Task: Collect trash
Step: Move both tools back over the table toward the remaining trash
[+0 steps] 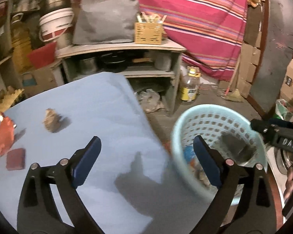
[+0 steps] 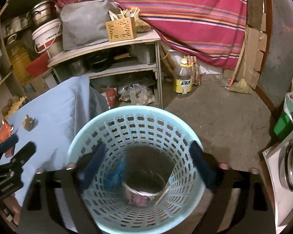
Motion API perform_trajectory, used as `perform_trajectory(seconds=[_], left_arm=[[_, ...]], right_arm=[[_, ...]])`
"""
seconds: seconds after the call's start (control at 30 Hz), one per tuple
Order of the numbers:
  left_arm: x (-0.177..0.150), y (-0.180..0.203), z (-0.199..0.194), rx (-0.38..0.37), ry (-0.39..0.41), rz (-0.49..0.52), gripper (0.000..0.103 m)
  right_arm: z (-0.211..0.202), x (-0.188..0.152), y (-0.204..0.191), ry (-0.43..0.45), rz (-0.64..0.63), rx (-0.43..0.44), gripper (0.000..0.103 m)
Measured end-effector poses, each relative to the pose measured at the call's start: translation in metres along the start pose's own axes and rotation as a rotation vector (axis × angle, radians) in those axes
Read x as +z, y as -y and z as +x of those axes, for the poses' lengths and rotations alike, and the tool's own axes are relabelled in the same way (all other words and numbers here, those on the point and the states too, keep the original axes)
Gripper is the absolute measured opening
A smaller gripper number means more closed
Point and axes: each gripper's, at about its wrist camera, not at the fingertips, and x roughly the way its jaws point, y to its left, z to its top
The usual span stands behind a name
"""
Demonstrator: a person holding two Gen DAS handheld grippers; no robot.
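Here the left gripper (image 1: 146, 159) gapes wide and empty over the blue tablecloth (image 1: 99, 107). The right gripper (image 2: 146, 165), likewise spread and empty, hangs above the pale blue perforated basket (image 2: 134, 111) on the concrete floor (image 2: 220, 117). Crumpled brown trash (image 1: 51, 120), an orange wrapper (image 1: 3, 138) and a red square (image 1: 16, 159) lie on the cloth.
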Motion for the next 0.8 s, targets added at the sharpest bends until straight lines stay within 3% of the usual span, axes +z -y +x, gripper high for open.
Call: perform_trajectory(seconds=[0.27, 0.57, 0.8], left_arm=[[-0.015, -0.095, -0.017, 0.123, 0.009, -0.084, 0.097], [-0.049, -0.224, -0.011, 0.310, -0.065, -0.187, 0.098], [-0.067, -0.285, 0.015, 0.353, -0.148, -0.262, 0.097]], right_arm=[[0.008, -0.007, -0.037, 0.004, 0.003, -0.011, 0.096], [0.017, -0.020, -0.135, 0.062, -0.089, 0.053, 0.096], [0.031, -0.026, -0.206, 0.073, -0.165, 0.110, 0.096]])
